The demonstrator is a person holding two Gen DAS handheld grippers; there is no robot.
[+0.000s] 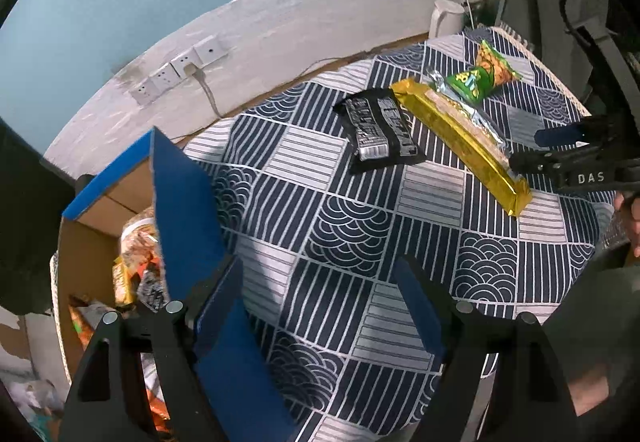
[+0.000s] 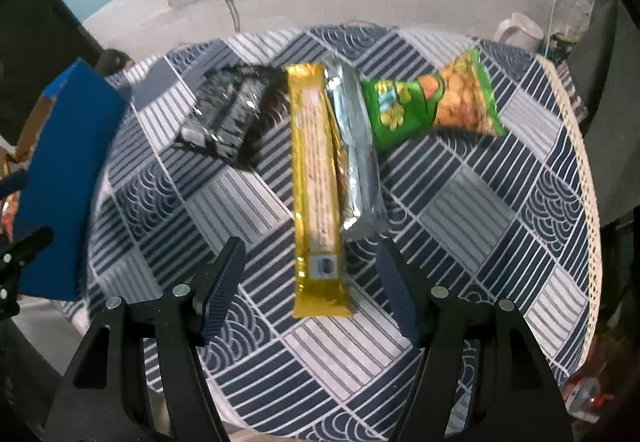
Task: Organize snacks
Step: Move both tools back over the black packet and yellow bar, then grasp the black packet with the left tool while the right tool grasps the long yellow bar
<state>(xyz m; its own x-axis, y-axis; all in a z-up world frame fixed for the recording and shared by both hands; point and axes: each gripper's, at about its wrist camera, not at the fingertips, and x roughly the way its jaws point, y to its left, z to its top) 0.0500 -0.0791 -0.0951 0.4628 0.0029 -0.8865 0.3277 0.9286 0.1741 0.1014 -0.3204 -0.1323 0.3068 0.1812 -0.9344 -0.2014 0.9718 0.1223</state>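
Right hand-held gripper open, nothing gripped, jaws either side of near end of gold wafer bar on patterned desk. Left hand-held gripper open and empty above desk, beside blue-flapped cardboard box holding snacks. Silver bar touches gold one; black packet left, green peanut bag right, white kettle far

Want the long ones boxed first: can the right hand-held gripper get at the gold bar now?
Probably yes: the right hand-held gripper stands open over the gold bar, nothing lying across its near end.
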